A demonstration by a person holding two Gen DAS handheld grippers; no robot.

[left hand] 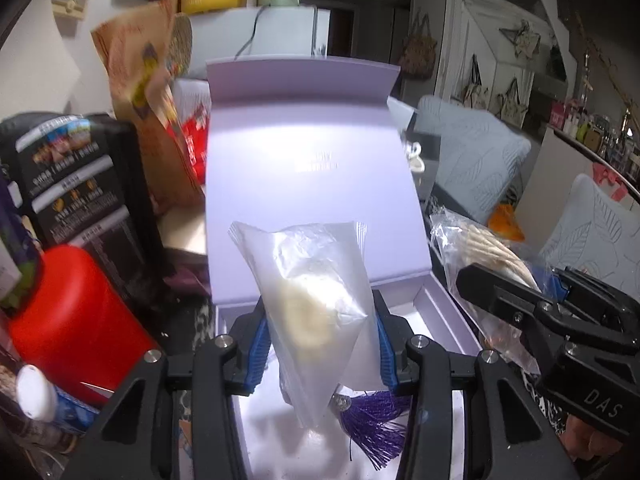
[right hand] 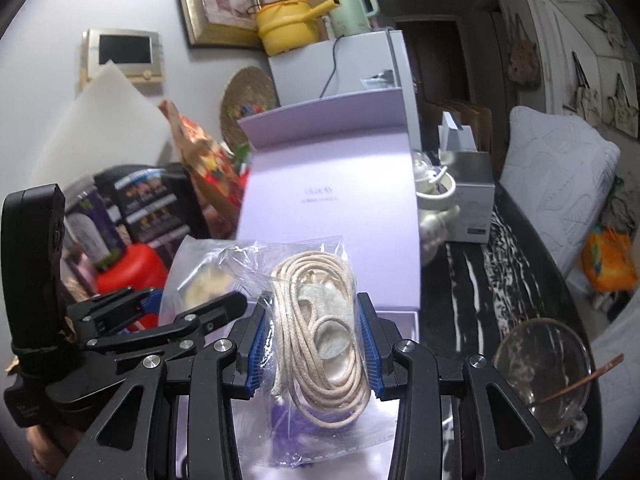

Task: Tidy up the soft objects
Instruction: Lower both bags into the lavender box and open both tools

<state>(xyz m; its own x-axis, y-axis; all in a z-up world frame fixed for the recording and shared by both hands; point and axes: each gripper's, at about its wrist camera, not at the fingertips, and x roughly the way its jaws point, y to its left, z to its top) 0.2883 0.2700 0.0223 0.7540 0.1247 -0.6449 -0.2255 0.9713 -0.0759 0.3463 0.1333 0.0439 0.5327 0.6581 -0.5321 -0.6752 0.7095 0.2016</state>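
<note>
Left tongs (left hand: 320, 344): clamped on a frosted pouch (left hand: 312, 280), over the box.
Right tongs (right hand: 310, 340): clamped on a bagged cord (right hand: 316, 320), alongside.
Lavender box (left hand: 448, 316): open, tassel (left hand: 376, 420) inside.
Progress: both bags not yet dropped in.

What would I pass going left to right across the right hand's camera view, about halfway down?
Red container → left gripper holding a frosted bag → bag of cream rope in the right gripper → glass cup → orange bag.
</note>
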